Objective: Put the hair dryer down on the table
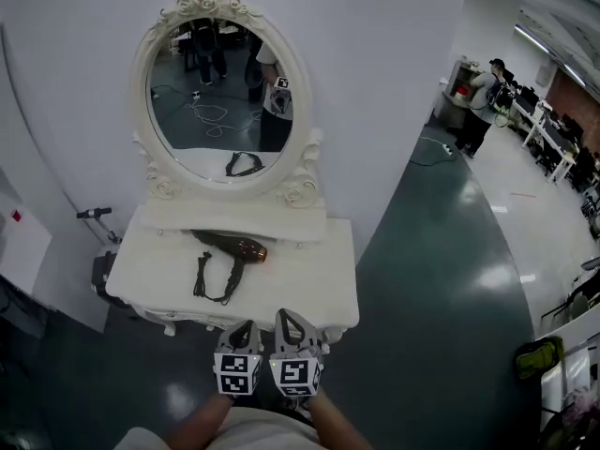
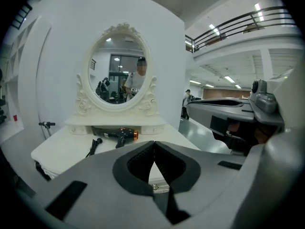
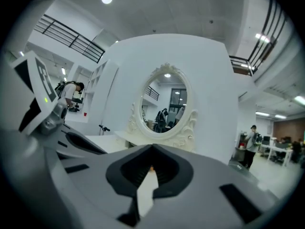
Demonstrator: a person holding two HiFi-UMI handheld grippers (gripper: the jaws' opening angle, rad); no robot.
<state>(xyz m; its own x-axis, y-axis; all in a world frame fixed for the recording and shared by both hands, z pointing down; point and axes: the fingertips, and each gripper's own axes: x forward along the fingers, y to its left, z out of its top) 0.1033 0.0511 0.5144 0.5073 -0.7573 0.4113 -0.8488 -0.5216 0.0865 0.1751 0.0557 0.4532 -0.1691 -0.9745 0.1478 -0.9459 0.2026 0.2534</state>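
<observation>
At the far left, beside the bench's left end, we see a black stand with a short handlebar [image 1: 94, 214] on the dark grey floor [image 1: 441, 279]. Next to it stands the white carved bench [image 1: 309, 275], set against a plain white wall [image 1: 384, 82].

Left of centre on the bench top lies a looped black power cord [image 1: 211, 284], which runs up to the black hair dryer [image 1: 234, 246] with a copper-coloured nozzle. The hair dryer lies flat on its side on the bench, just in front of the raised white back shelf [image 1: 272, 221]. Its nozzle points right and its handle points toward the front edge. It is well apart from both grippers.

Above the shelf rises the oval mirror in a white ornate frame [image 1: 220, 92]. Its glass shows a dark shape low down and people standing farther back.

At the bench's front edge the left gripper [image 1: 248, 327] hangs with its jaws pressed together on nothing; in its own view the dark pads meet at the tip. Just beside it on the right, the right gripper [image 1: 283, 316] is likewise closed and empty, and points toward the mirror.

Farther right, far across the floor, a person in dark clothes [image 1: 483, 101] stands near some desks. At the lower right edge we see a green bag [image 1: 536, 354] on the floor.
</observation>
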